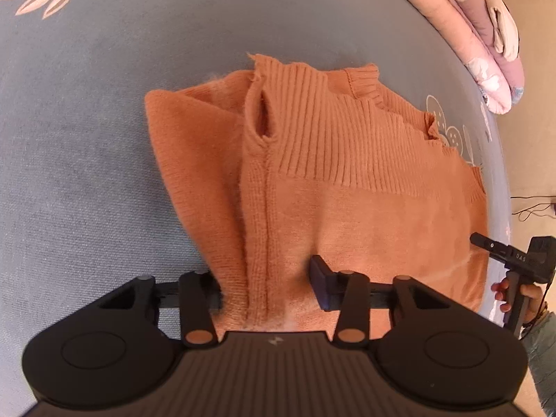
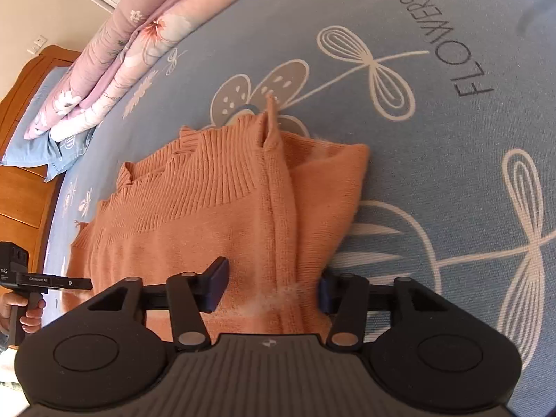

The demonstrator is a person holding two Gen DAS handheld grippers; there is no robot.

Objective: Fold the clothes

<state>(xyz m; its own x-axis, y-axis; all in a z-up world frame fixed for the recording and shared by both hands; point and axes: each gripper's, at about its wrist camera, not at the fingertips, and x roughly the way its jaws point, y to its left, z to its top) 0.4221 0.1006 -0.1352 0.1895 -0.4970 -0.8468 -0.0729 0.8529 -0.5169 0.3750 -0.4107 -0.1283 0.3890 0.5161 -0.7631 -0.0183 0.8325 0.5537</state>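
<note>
An orange knitted sweater (image 1: 347,180) lies on a blue flower-print bedsheet (image 1: 87,139), its ribbed hem away from me and a side seam running toward the camera. My left gripper (image 1: 267,286) straddles the sweater's near edge at that seam, and bunched fabric fills the gap between its pads. In the right wrist view the same sweater (image 2: 208,215) spreads to the left. The right gripper (image 2: 271,290) is closed on the other seam, with knit and a tuft of white fluff between its pads. Each view shows the other gripper's handle (image 1: 517,278) held in a hand at the frame edge.
A folded pink floral quilt (image 2: 114,55) lies along the far side of the bed, with a blue pillow (image 2: 38,128) by the wooden bed frame (image 2: 24,187). Cables (image 1: 535,208) lie on the floor past the bed edge. The sheet reads "FLOWERS" (image 2: 448,45).
</note>
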